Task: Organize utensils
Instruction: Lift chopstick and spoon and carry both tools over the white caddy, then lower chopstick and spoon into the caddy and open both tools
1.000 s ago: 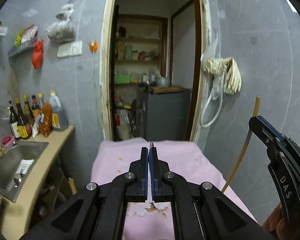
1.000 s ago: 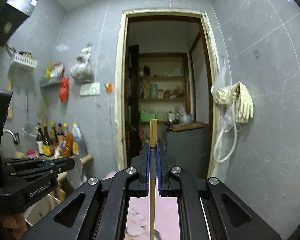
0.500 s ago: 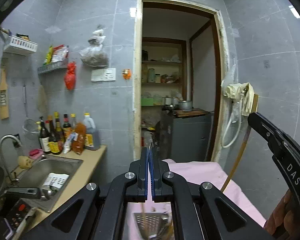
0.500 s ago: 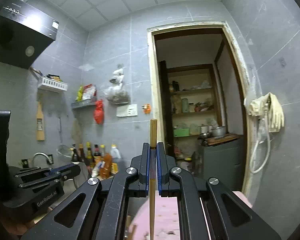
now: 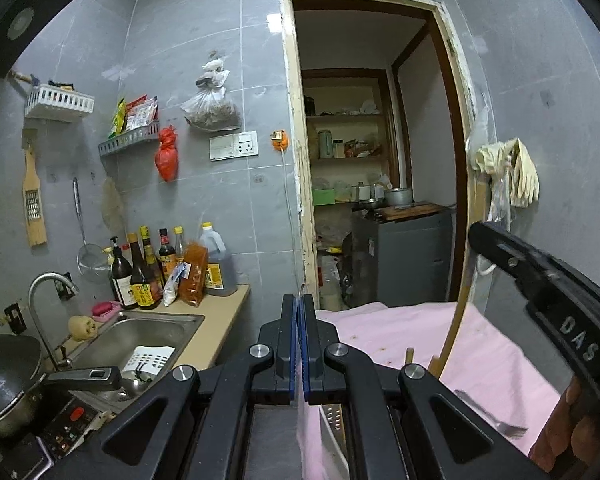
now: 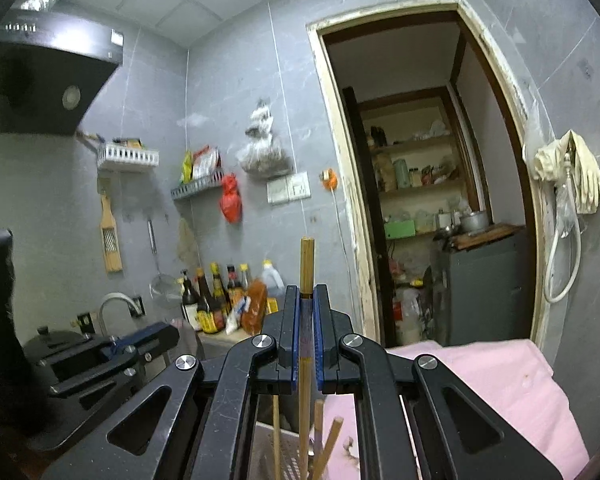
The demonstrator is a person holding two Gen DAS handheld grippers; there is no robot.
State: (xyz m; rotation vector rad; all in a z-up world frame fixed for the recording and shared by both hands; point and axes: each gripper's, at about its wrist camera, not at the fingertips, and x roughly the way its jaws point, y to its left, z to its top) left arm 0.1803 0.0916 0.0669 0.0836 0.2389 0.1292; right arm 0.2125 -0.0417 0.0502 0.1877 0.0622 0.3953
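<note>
My right gripper (image 6: pixel 307 300) is shut on a wooden chopstick (image 6: pixel 307 266) held upright; its lower end reaches into a perforated metal utensil holder (image 6: pixel 288 454) with other chopsticks (image 6: pixel 331 440) in it. The same chopstick (image 5: pixel 466 256) and the right gripper (image 5: pixel 540 296) show at the right of the left wrist view. My left gripper (image 5: pixel 299 308) is shut on a thin clear plastic piece (image 5: pixel 302 420) that hangs below the jaws. A fork (image 5: pixel 490 414) lies on the pink cloth (image 5: pixel 496 360). The holder's top (image 5: pixel 334 416) shows under the left gripper.
A sink (image 5: pixel 140 340) with a tap, sauce bottles (image 5: pixel 168 268) and a pot (image 5: pixel 4 376) on a cooker stand at the left. A doorway (image 5: pixel 376 160) opens ahead. Rubber gloves (image 5: pixel 512 172) hang on the right wall. A range hood (image 6: pixel 40 80) hangs upper left.
Both grippers have tilted upward and turned left, bringing the sink and the range hood into view. The chopstick stays gripped. The utensil holder now shows below both grippers.
</note>
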